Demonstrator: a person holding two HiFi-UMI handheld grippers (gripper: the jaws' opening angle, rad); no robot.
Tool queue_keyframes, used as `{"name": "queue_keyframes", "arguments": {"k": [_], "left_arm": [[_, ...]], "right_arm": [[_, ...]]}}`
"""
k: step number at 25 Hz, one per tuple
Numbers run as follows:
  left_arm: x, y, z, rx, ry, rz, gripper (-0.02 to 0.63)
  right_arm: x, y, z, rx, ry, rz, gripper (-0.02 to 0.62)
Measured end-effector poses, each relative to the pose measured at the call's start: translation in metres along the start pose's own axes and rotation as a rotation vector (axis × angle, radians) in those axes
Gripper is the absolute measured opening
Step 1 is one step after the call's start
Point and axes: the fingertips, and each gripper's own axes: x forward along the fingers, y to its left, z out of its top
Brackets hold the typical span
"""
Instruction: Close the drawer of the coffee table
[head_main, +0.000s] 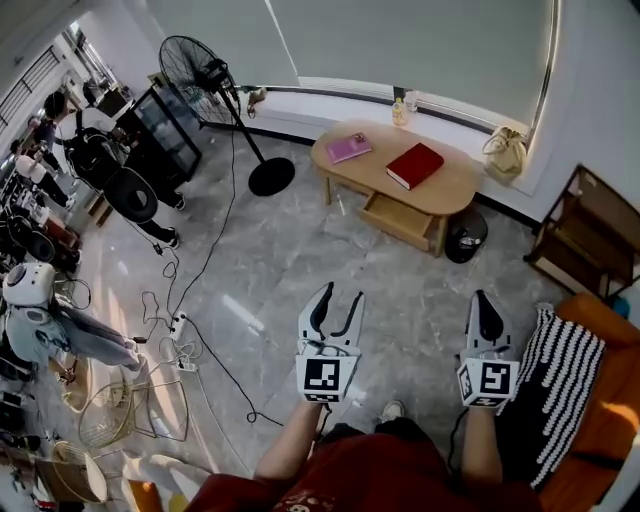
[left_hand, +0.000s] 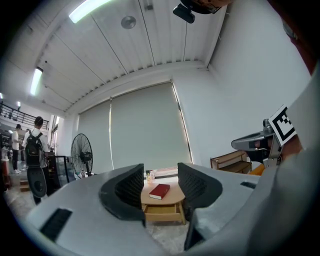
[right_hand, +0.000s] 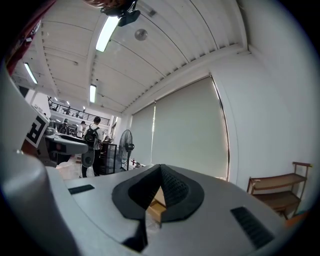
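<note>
The oval wooden coffee table (head_main: 455, 188) stands ahead by the window, well beyond both grippers. Its drawer (head_main: 398, 220) is pulled out towards me. A red book (head_main: 414, 165) and a pink book (head_main: 348, 148) lie on top. My left gripper (head_main: 338, 298) is held level over the floor, open and empty. In the left gripper view the table (left_hand: 172, 199), the red book (left_hand: 159, 191) and the open drawer (left_hand: 161, 212) show between the spread jaws of the left gripper (left_hand: 160, 186). My right gripper (head_main: 485, 300) is shut on nothing. In the right gripper view its tips (right_hand: 160, 169) meet, and a sliver of the table (right_hand: 156, 206) shows below them.
A standing fan (head_main: 215, 85) with a round base is left of the table, and cables (head_main: 190, 330) trail over the marble floor. A dark round object (head_main: 466, 235) sits at the table's right end. At right are a wooden shelf (head_main: 585, 235) and a striped cushion (head_main: 560, 370). People stand far left.
</note>
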Motion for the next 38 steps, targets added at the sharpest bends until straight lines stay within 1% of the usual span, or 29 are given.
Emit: {"name": "queue_keyframes", "arguments": {"k": [8, 12, 15, 21, 27, 32, 38], "left_arm": [[0.047, -0.018, -0.002, -0.005, -0.003, -0.037, 0.201], [0.07, -0.016, -0.01, -0.011, -0.006, -0.052, 0.201], [0.09, -0.005, -0.017, -0.016, -0.014, -0.065, 0.202], [0.148, 0.031, -0.025, -0.036, -0.029, -0.079, 0.201], [0.222, 0.086, -0.022, -0.03, -0.029, -0.109, 0.201], [0.276, 0.132, -0.028, -0.021, -0.031, -0.131, 0.202], [0.327, 0.167, -0.036, -0.041, -0.042, -0.156, 0.201]], "right_arm": [[0.02, -0.037, -0.005, -0.015, 0.008, -0.03, -0.003], [0.038, -0.045, -0.012, -0.025, 0.016, -0.041, -0.003], [0.057, -0.046, -0.014, -0.038, 0.018, -0.053, -0.003], [0.121, -0.047, -0.01, -0.071, 0.022, -0.076, -0.003], [0.21, -0.039, 0.005, -0.068, 0.029, -0.094, -0.003], [0.277, -0.027, 0.01, -0.07, 0.042, -0.115, -0.003], [0.335, -0.019, 0.012, -0.095, 0.057, -0.134, -0.003]]}}
